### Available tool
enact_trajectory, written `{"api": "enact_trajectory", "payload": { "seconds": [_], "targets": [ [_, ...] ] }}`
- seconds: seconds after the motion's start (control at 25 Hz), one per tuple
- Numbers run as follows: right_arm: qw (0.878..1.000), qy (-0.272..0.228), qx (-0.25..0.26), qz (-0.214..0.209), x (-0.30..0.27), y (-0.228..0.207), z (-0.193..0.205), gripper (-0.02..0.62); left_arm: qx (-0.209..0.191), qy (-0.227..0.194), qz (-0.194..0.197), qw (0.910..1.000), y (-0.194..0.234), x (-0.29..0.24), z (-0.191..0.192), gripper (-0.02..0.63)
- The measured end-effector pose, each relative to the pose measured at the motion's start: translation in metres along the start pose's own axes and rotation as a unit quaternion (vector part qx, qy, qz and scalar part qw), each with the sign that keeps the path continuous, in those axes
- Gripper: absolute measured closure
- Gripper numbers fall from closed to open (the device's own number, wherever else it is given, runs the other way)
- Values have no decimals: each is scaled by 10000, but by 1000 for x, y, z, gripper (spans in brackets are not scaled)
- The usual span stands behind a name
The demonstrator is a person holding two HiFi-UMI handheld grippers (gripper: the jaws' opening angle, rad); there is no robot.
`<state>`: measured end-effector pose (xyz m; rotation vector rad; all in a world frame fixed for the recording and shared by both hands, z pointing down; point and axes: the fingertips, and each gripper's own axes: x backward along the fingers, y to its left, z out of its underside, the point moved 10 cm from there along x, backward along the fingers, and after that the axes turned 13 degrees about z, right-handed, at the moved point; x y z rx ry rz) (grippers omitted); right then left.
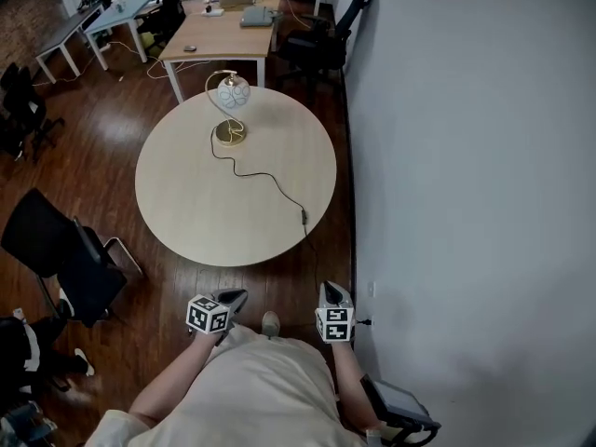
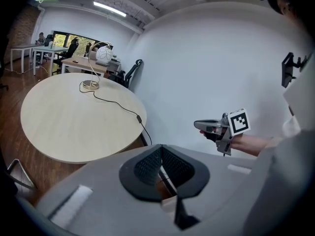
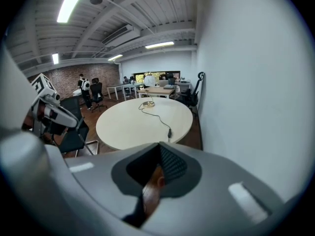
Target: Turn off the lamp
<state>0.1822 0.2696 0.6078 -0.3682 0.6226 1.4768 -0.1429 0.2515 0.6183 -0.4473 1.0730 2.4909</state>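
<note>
The lamp [image 1: 232, 93] has a white globe shade on a curved brass stem and stands at the far side of the round pale table [image 1: 186, 212]. Its black cord runs across the top to an inline switch [image 1: 304, 217] near the right front edge, then drops to the floor. In the left gripper view the lamp [image 2: 103, 55] and switch [image 2: 139, 118] lie well ahead. My left gripper [image 1: 233, 298] and right gripper [image 1: 333, 293] hover close to my body, short of the table's near edge. Both are shut with nothing in them. The right gripper view shows the switch [image 3: 169, 131] ahead of its jaws.
A white wall [image 1: 466, 156] runs close along the right of the table. A black office chair [image 1: 65, 250] stands at the table's left. Behind the table is a wooden desk [image 1: 219, 37] with laptops, and more chairs [image 1: 317, 45]. A dark object [image 1: 400, 403] lies on the floor at my right.
</note>
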Motion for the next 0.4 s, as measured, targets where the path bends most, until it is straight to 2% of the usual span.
{"api": "enact_trajectory", "payload": {
  "seconds": [0.2,0.4],
  "targets": [
    [10000,93,-21,-28,-6,-1,5,592,75,-8,-78,9999,1,5,8,601],
    [9997,197,-87,91,13,-3,9,592,167,92,-22,9998,-7,11,16,601]
  ]
}}
